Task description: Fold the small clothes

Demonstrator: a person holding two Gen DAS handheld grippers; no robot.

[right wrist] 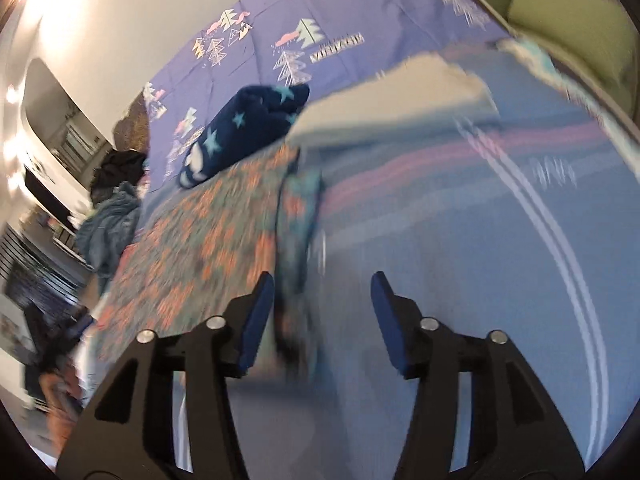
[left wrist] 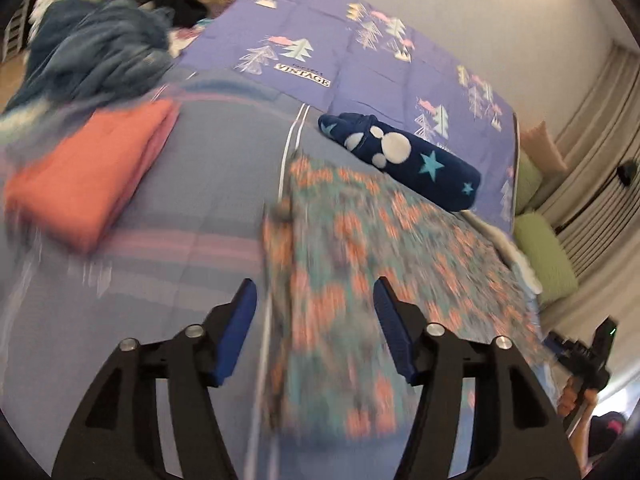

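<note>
Your left claw (left wrist: 316, 330) is standing released over the bed (left wrist: 192, 280), its blue pads (left wrist: 240, 328) parted with nothing pinched between them. The patterned garment (left wrist: 360, 248), teal with orange motifs, is lying spread flat on the bed cover ahead of that claw, its near edge passing beneath the gap between the pads; whether either pad is touching the cloth cannot be told through the blur. Your right claw (right wrist: 322, 320) is likewise standing released and is gripping nothing, with the garment's (right wrist: 208, 240) bunched right edge lying below and ahead of its left pad (right wrist: 256, 320).

A folded orange cloth (left wrist: 92, 184) is resting on the bed to the left of the garment, apart from it. A rolled navy blanket with stars (left wrist: 404, 160) is lying just beyond the garment's far edge. A heap of blue and black clothes (left wrist: 100, 48) is sitting at the far left corner. A folded pale cloth (right wrist: 396, 96) is lying to the right of the navy blanket. Green cushions (left wrist: 548, 252) are sitting off the bed's right side.
</note>
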